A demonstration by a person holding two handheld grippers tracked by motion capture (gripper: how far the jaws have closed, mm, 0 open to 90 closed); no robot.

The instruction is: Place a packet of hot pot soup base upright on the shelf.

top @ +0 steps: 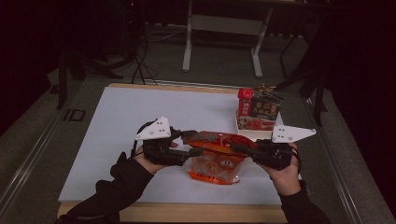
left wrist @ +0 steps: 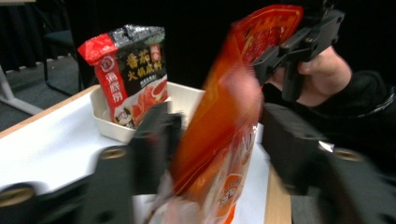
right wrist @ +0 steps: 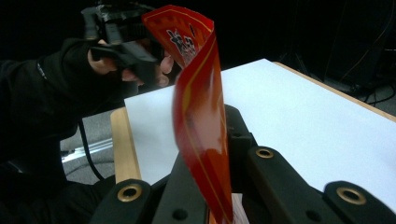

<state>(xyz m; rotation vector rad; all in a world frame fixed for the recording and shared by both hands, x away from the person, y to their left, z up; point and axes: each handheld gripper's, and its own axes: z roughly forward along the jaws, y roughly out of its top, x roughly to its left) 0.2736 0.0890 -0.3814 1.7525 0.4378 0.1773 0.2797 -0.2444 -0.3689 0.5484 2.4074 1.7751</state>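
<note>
Beneath both tongs lies a white sheet on a wood-edged table; dark room around it, grey floor beyond, a pale desk frame at the far side. Between the tongs hangs an orange snack packet, its top edge stretched level from one tool to the other and its body drooping to the sheet. Seen from the right gripper view, it stands as a thin upright sheet, edge-on. Right gripper: jaws clamped on the packet's top corner. Left gripper: jaws apart, the packet passing loose between them, pads off it. Beyond the right gripper, just past it, a white tray holds upright red-and-black sauce packets.
</note>
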